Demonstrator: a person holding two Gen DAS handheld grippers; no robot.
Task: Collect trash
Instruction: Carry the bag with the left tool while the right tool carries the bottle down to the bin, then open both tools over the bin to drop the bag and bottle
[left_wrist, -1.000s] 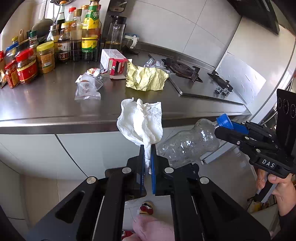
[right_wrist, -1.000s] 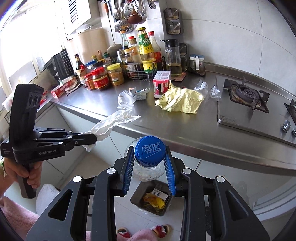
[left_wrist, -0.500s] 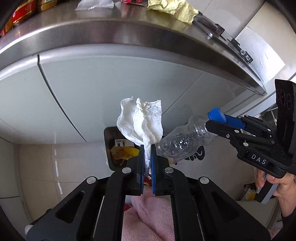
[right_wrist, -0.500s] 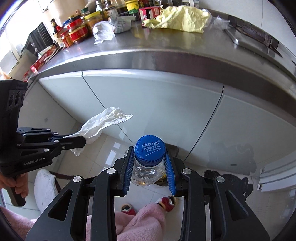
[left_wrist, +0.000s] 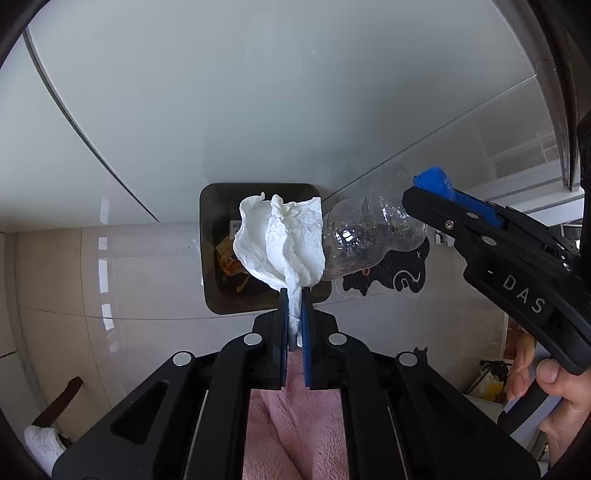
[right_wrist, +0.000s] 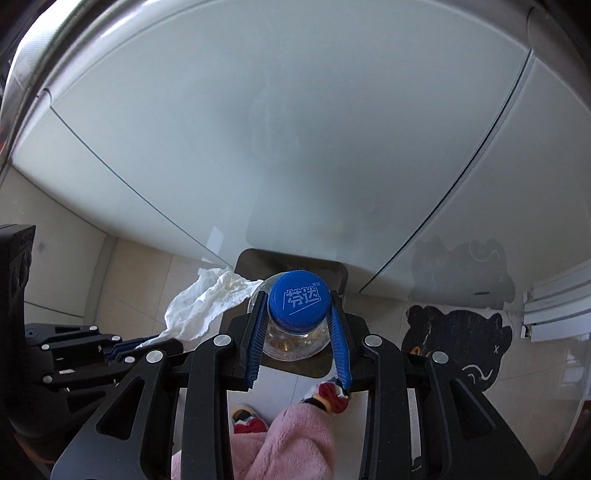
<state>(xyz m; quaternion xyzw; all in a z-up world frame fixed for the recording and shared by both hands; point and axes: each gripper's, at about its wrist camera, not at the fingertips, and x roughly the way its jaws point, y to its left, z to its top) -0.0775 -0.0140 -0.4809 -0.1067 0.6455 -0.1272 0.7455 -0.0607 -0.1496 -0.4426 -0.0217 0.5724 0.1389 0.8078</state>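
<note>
My left gripper (left_wrist: 294, 295) is shut on a crumpled white tissue (left_wrist: 281, 242), which hangs right over a dark square trash bin (left_wrist: 212, 258) on the floor. The bin holds some scraps. My right gripper (right_wrist: 298, 314) is shut on the neck of a clear plastic bottle (right_wrist: 295, 341) with a blue cap (right_wrist: 298, 298); the bottle points down over the same bin (right_wrist: 255, 263). In the left wrist view the bottle (left_wrist: 369, 240) touches the tissue's right side, with the right gripper (left_wrist: 436, 201) coming in from the right. The tissue (right_wrist: 205, 302) and left gripper (right_wrist: 144, 345) show at the left of the right wrist view.
White cabinet doors (left_wrist: 258, 92) rise just behind the bin. A black bear-shaped floor mat (right_wrist: 458, 339) lies to the right of the bin on beige tiles. A person's pink fluffy trouser legs (right_wrist: 280, 443) and slippers are below both grippers.
Both grippers have dropped from counter height towards the floor and tilted steeply downward. The counter has left the view and the bin now sits directly beneath the tissue and bottle.
</note>
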